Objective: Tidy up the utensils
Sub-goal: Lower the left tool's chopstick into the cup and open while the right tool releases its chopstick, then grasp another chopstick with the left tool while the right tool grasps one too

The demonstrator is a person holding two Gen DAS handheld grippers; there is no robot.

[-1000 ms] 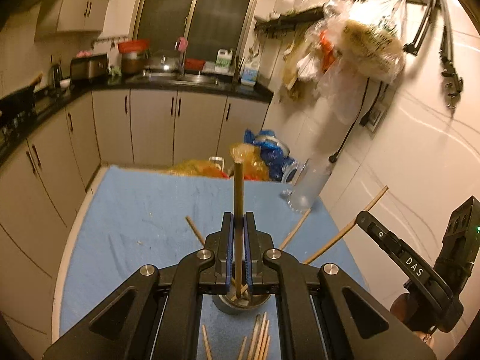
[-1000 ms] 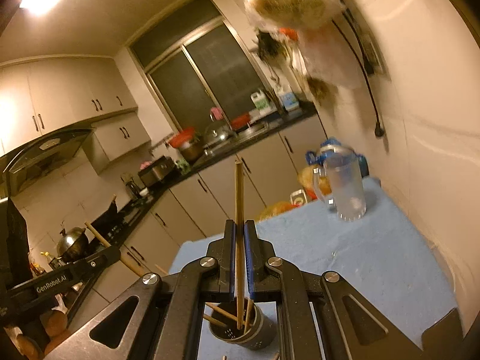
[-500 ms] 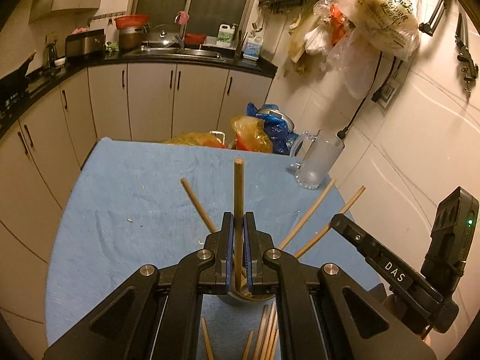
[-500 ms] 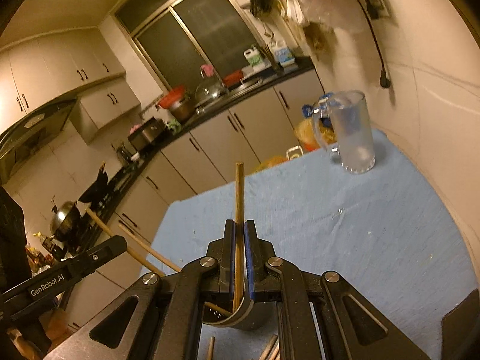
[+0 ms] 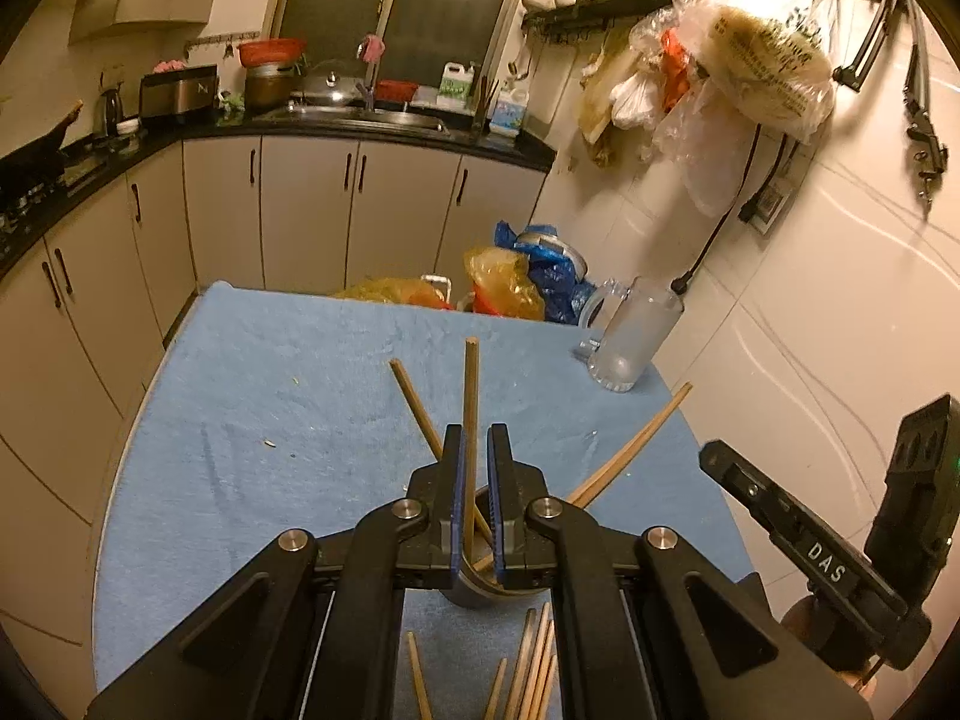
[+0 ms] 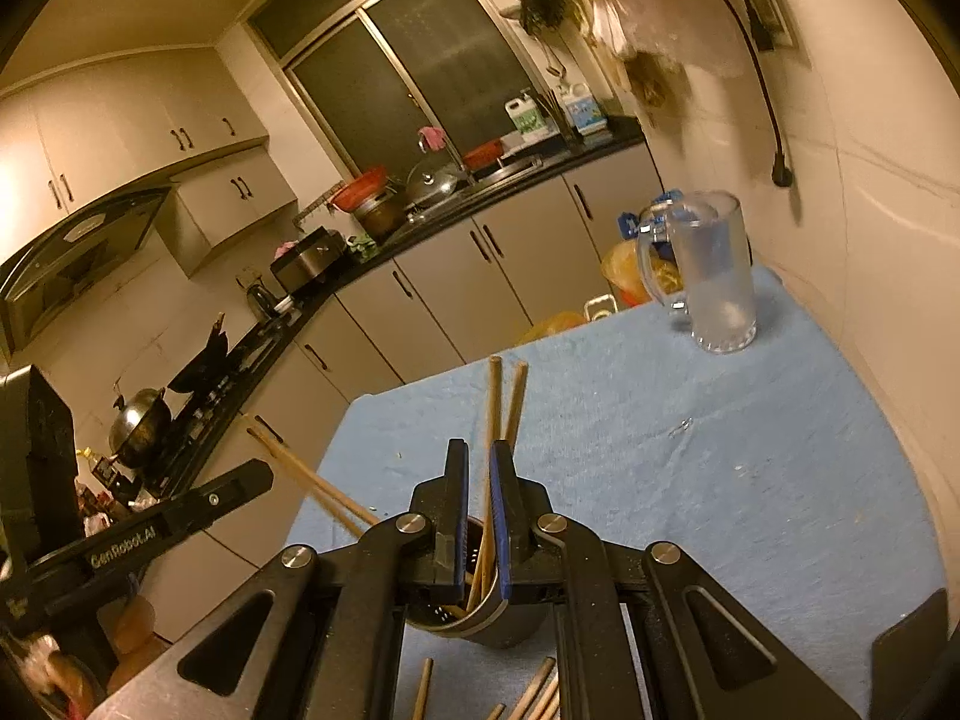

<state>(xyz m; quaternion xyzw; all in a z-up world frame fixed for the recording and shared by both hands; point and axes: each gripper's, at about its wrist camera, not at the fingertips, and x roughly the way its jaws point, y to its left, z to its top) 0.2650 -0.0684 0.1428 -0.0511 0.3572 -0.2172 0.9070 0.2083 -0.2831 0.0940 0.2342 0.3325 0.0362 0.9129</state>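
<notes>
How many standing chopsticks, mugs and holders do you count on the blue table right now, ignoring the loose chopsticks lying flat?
Standing chopsticks: 4
Mug: 1
Holder: 1
Total: 6

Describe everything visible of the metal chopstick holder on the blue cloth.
The dark grey metal chopstick holder is a round cup, upright on the blue cloth. Small holes dot its inner wall and its rim shines. Several light wooden chopsticks stand in it, leaning apart. Both tongs hide much of it. More loose chopsticks lie on the cloth just beside it.
</notes>
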